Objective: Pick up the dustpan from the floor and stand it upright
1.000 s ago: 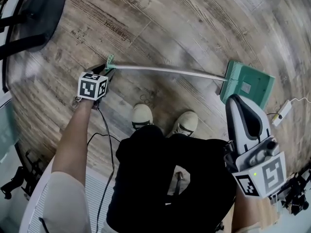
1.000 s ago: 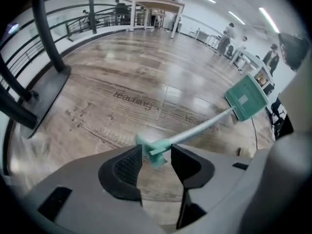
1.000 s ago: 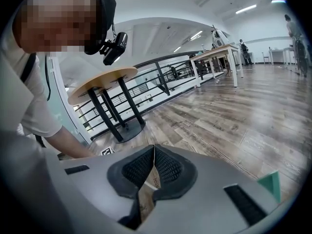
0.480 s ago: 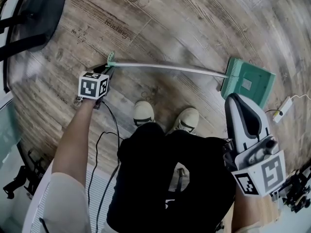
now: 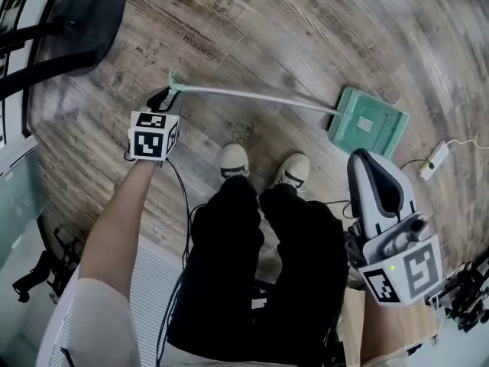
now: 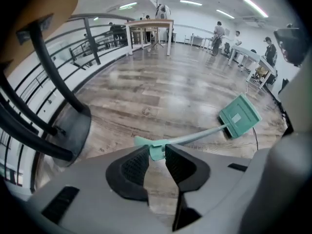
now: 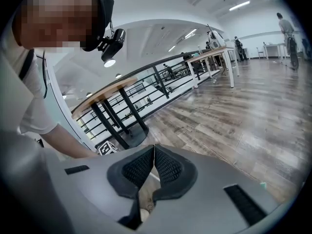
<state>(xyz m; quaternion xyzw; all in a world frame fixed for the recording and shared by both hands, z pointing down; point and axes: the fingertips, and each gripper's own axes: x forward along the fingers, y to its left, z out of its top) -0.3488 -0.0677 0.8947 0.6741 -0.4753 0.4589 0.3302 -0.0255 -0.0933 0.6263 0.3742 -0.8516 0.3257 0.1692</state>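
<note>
The dustpan has a green pan (image 5: 367, 123) and a long pale handle (image 5: 252, 98) with a green grip end (image 5: 174, 84). The pan rests on the wood floor, right of the person's shoes. My left gripper (image 5: 162, 98) holds the grip end off the floor, so the handle slopes down to the pan. In the left gripper view its jaws have just been closing, and the pads (image 6: 137, 165) now press on the green grip end (image 6: 156, 149); the pan (image 6: 239, 117) lies beyond. My right gripper (image 5: 367, 159) hovers near the pan, shut and empty, its pads (image 7: 165, 167) touching.
A black chair base (image 5: 61, 29) stands at the upper left. A white power strip (image 5: 429, 159) with its cable lies right of the pan. The person's shoes (image 5: 234, 159) stand just below the handle. A black cable (image 5: 182, 197) trails on the floor.
The left gripper has closed on the handle's grip end and risen with it, tilting the handle up. The pan has swung a little leftward. The right gripper has risen too.
</note>
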